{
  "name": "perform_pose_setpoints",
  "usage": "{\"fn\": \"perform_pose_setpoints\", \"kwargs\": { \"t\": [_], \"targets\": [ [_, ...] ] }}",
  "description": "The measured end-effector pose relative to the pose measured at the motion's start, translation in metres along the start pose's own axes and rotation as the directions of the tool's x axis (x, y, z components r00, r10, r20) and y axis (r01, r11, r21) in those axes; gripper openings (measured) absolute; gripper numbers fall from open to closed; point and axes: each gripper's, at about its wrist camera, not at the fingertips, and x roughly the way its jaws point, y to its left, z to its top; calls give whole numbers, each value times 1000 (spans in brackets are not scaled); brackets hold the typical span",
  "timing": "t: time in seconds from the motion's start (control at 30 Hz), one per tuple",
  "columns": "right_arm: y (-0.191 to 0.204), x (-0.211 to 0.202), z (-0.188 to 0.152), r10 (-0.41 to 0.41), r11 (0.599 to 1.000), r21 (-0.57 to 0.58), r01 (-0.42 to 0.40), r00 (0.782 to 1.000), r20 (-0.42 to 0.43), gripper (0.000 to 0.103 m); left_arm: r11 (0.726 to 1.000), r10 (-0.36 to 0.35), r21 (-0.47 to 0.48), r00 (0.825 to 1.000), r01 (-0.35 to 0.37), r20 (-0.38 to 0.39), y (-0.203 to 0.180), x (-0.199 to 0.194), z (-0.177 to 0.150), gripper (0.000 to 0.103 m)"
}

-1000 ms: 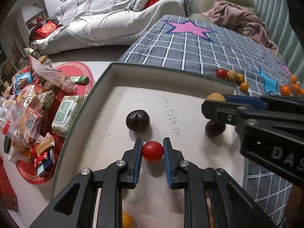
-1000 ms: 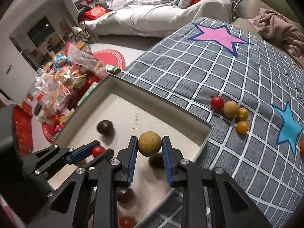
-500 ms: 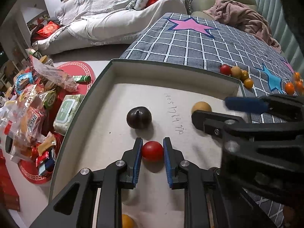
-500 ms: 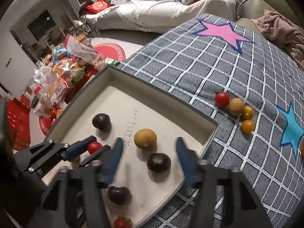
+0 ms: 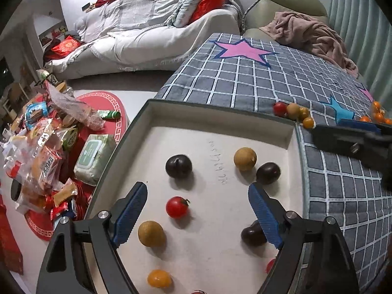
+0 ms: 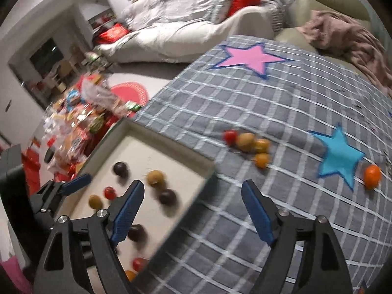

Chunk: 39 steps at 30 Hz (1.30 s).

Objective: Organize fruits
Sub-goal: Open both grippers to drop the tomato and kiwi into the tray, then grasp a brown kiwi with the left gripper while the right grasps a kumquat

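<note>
Left tool (image 5: 198, 210) gapes wide around red tomato (image 5: 177, 207), not touching.

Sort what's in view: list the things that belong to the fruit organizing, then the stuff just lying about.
Job:
- tray
- red tomato
- dark plum
- tan fruit
- fruit cluster on the blanket
- orange

Lying about:
- snack packets
- wet wipes pack
- pink throw
</note>
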Motion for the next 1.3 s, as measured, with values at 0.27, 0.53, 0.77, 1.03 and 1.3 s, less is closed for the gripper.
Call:
{"fn": "perform_pose_setpoints", "kwargs": {
  "t": [0.27, 0.53, 0.77, 1.03, 1.3],
  "targets": [
    [-75, -3, -9, -90, 987, 135, 90, 996, -6, 84, 999, -8, 45, 1000, 8, 11, -19, -1, 27, 85],
    [-85, 17, -14, -113, 989, 101, 112, 994, 9, 84, 989, -51, 141, 999, 52, -15, -56, 22, 71, 85],
    [-88, 31, -12, -93, 994, 67, 91, 995, 24, 80, 943, -53, 326, 997, 70, -59, -92, 60, 112, 85],
    [-86, 50, -6, -97, 995, 5, 97, 995, 26, 69, 902, -110, 398, 981, 166, -161, -117, 93, 121, 84],
    [-71, 64, 4, -85, 995, -52, 87, 995, 43, 21, 894, -188, 372, 962, 251, -196, -122, 93, 126, 74]
  ]
}}
